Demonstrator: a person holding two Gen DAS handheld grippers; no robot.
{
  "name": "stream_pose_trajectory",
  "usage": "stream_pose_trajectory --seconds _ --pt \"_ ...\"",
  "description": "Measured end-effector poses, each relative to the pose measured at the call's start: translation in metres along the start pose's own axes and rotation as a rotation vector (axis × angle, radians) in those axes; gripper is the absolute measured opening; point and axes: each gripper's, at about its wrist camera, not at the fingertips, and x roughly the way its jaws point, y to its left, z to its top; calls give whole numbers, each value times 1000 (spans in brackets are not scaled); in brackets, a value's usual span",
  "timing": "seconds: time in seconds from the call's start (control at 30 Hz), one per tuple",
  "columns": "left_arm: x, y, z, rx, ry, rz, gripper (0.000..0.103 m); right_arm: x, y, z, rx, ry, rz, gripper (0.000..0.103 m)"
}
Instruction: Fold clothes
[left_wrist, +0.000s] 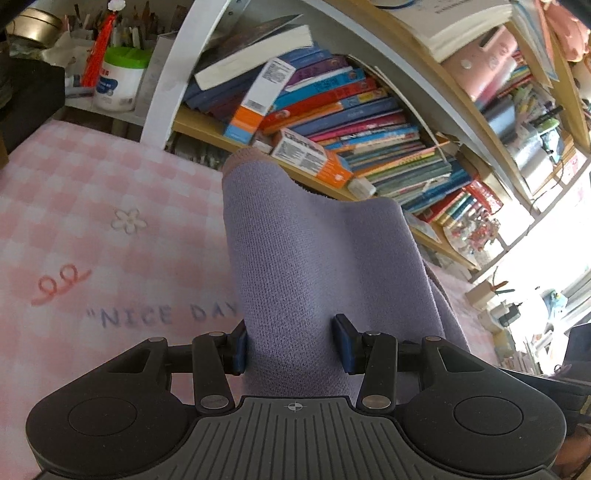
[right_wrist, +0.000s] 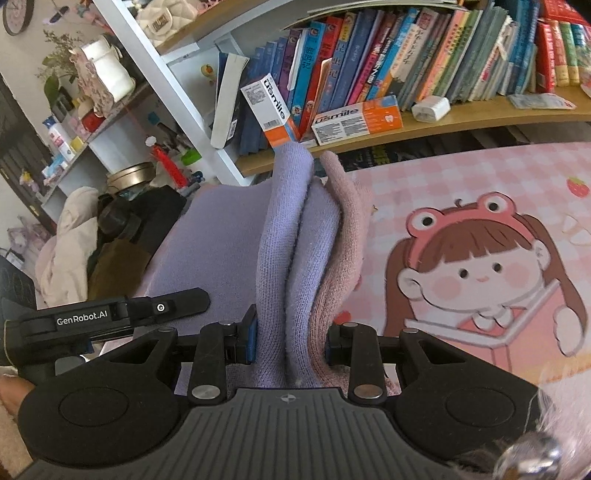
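Note:
A lilac knit garment (left_wrist: 317, 258) rises from between the blue pads of my left gripper (left_wrist: 291, 343), which is shut on a broad, thick band of it. The cloth stands up off the pink checked bed cover (left_wrist: 92, 206). In the right wrist view the same garment (right_wrist: 284, 236) is bunched into upright folds, with a dusty pink knit part (right_wrist: 343, 221) along its right side. My right gripper (right_wrist: 291, 339) is shut on these folds. The black body of the left gripper's handle (right_wrist: 110, 317) shows just to the left, close beside the right one.
A bookshelf (left_wrist: 369, 110) packed with books and toothpaste boxes (right_wrist: 354, 120) runs along the far edge of the bed. The bed cover's cartoon girl print (right_wrist: 480, 273) lies bare to the right. Piled clothes and bags (right_wrist: 74, 243) sit at the left, below a cluttered white shelf (right_wrist: 122, 122).

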Motion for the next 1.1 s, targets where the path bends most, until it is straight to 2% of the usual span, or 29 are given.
stream_pose_trajectory --seconds 0.57,0.93,1.1 --pt "70 69 83 -7 20 63 44 121 4 54 11 -10 -29 28" --pt "98 90 93 -29 35 74 46 152 -8 61 37 -21 -36 30" --pt "103 93 90 -36 30 78 51 158 -17 60 49 -17 -30 33"
